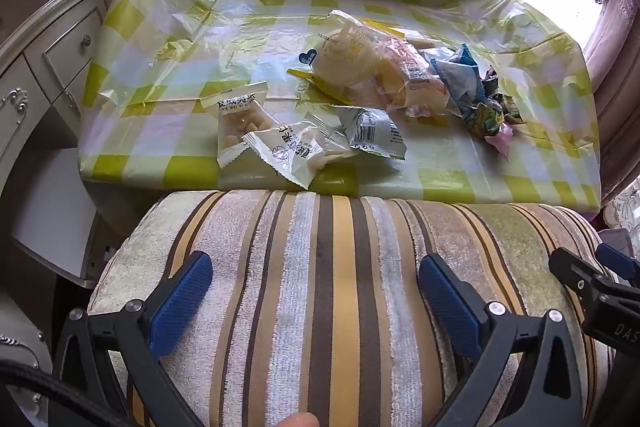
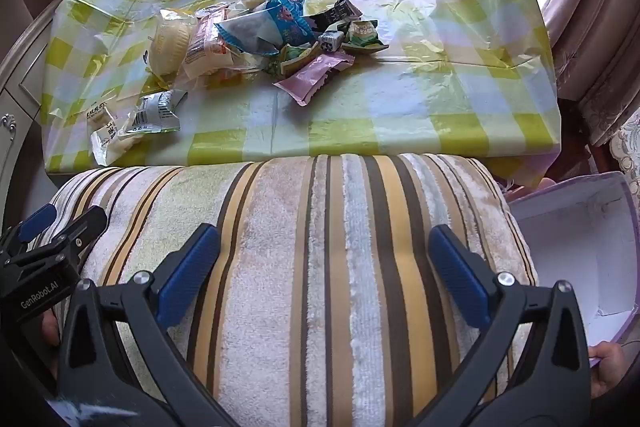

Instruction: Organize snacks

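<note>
A heap of snack packets lies on a table with a yellow-green checked plastic cloth; it also shows in the right wrist view. Nearer the front edge lie a clear packet of pale pieces, a white packet and a green-white packet. A pink packet lies at the front of the heap. My left gripper is open and empty over a striped cushion. My right gripper is open and empty over the same cushion.
A white box with lilac edges stands open at the right, beside the cushion. A cream dresser with drawers stands left of the table. Curtains and a bright window lie behind the table.
</note>
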Action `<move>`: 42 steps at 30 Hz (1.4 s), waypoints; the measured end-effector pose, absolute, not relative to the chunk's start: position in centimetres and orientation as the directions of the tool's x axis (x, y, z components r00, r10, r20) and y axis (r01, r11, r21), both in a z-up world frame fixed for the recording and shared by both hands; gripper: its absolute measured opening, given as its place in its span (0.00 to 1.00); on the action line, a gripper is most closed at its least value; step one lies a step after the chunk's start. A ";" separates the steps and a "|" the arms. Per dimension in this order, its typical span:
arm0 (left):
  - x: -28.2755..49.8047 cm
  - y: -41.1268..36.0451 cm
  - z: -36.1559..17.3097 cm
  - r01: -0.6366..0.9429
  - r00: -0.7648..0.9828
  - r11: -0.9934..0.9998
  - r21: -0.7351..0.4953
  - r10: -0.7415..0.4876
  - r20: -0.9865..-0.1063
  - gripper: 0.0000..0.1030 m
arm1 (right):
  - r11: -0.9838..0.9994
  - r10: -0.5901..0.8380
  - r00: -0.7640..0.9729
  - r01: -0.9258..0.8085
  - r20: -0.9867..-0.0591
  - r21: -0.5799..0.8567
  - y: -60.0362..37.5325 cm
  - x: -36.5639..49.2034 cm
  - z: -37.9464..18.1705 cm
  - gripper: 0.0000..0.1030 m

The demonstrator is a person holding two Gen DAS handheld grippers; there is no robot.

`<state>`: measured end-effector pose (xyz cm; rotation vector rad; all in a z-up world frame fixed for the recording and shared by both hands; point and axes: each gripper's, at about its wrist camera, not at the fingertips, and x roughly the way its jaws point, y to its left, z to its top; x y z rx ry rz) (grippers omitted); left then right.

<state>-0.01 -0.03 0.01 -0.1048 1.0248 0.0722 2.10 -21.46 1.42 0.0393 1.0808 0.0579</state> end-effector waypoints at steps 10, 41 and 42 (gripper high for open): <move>-0.1 -0.1 -0.3 -0.105 0.505 0.993 -0.048 0.011 -0.863 1.00 | 0.998 0.069 0.467 -0.028 -0.881 0.063 -21.4 2.0 1.4 1.00; 0.3 -0.6 -0.3 -0.070 0.506 0.995 -0.067 -0.022 -0.862 1.00 | 0.998 0.057 0.479 -0.027 -0.876 0.050 -21.4 2.2 1.3 1.00; 0.3 -0.6 -0.3 -0.071 0.505 0.995 -0.067 -0.022 -0.863 1.00 | 0.998 0.060 0.479 -0.027 -0.876 0.053 -21.4 2.2 1.3 1.00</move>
